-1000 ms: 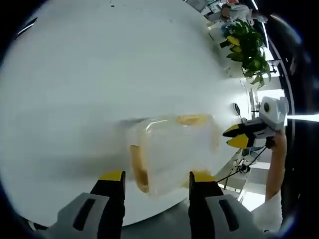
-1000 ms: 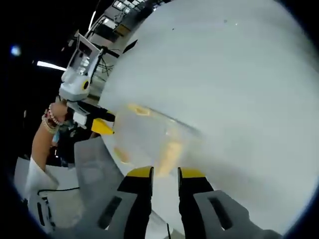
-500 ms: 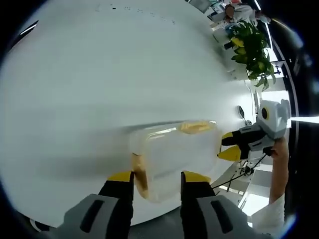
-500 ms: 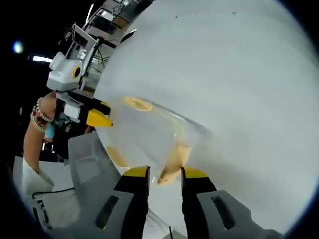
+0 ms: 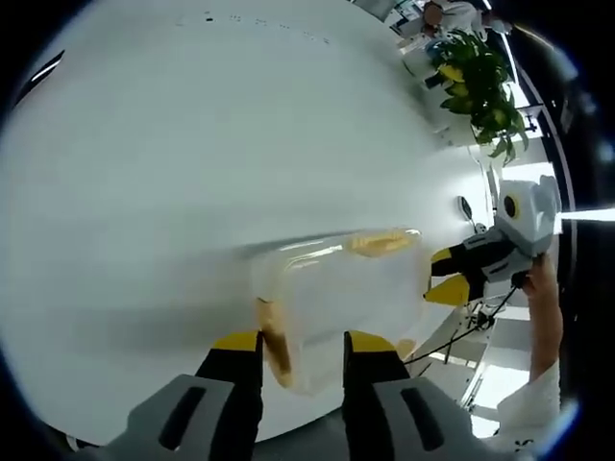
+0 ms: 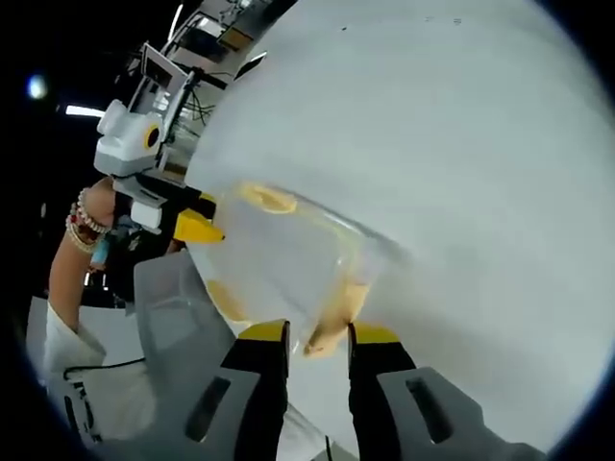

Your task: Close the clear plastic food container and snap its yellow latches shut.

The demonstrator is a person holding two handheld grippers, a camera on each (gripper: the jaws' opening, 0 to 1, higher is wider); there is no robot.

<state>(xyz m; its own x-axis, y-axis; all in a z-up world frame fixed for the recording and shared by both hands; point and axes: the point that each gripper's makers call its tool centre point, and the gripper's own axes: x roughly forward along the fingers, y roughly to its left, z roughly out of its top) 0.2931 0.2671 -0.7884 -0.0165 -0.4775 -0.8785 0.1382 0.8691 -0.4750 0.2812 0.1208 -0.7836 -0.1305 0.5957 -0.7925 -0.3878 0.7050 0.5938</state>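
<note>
While both grippers' jaws pinch yellow latches [image 5: 274,331], the container [image 5: 341,288] rests on a white table [image 5: 192,144] near a plant [image 5: 476,86].

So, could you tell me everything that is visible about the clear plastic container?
The clear plastic container is a boxy, see-through tub with rounded corners and yellow latches on its sides. Its lid looks to be on. It sits at the edge of the white table. The left tool and the right tool each straddle a latch at opposite sides; firm contact is unclear.
</note>
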